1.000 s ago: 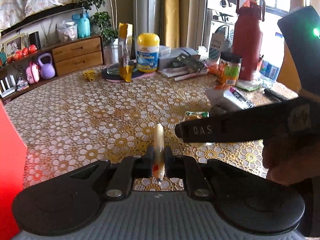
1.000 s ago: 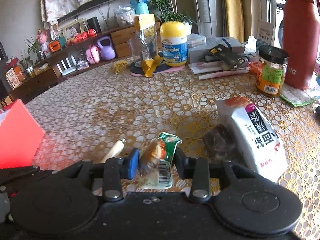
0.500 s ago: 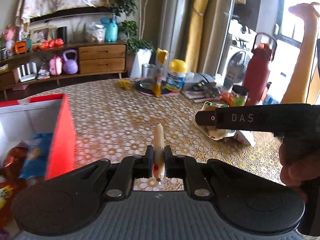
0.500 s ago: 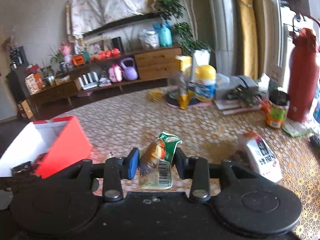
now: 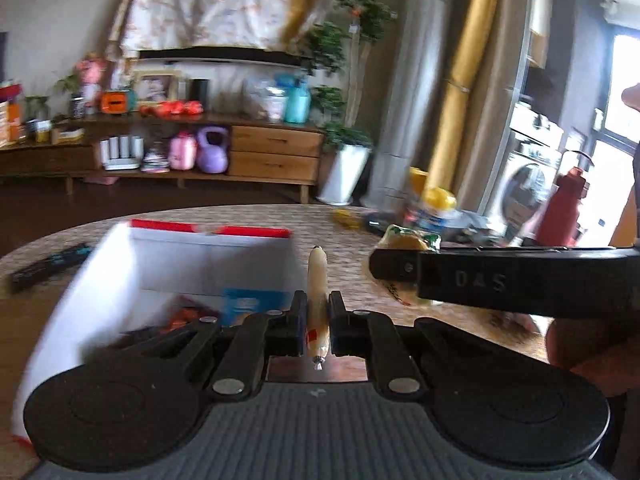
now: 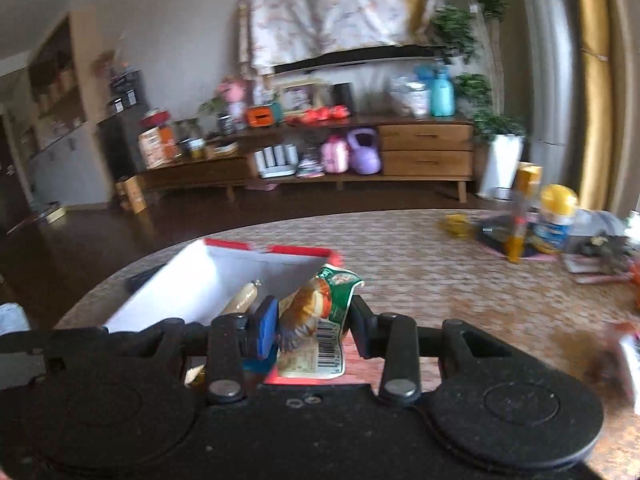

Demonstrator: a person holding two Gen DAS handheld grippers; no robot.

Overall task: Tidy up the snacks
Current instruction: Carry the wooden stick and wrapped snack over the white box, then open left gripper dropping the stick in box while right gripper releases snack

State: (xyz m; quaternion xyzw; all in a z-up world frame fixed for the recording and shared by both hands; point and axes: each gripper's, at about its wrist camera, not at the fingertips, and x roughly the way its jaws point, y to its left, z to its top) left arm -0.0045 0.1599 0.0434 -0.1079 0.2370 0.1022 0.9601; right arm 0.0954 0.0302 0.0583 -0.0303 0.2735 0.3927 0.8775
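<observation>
Both tongs were clamped on snacks and had swung over toward the box.

Left gripper (image 5: 317, 322) pinched a thin, pale sausage stick (image 5: 317, 280) pointing straight ahead; right gripper (image 6: 313, 322) squeezed a crinkly green foil packet (image 6: 326, 312) with a barcode. A second ago they hung over bare lace tablecloth; now the red box (image 5: 172, 254) with white inner walls sat just ahead-left, glossy wrappers already inside. Background was smeared with blur.
</observation>
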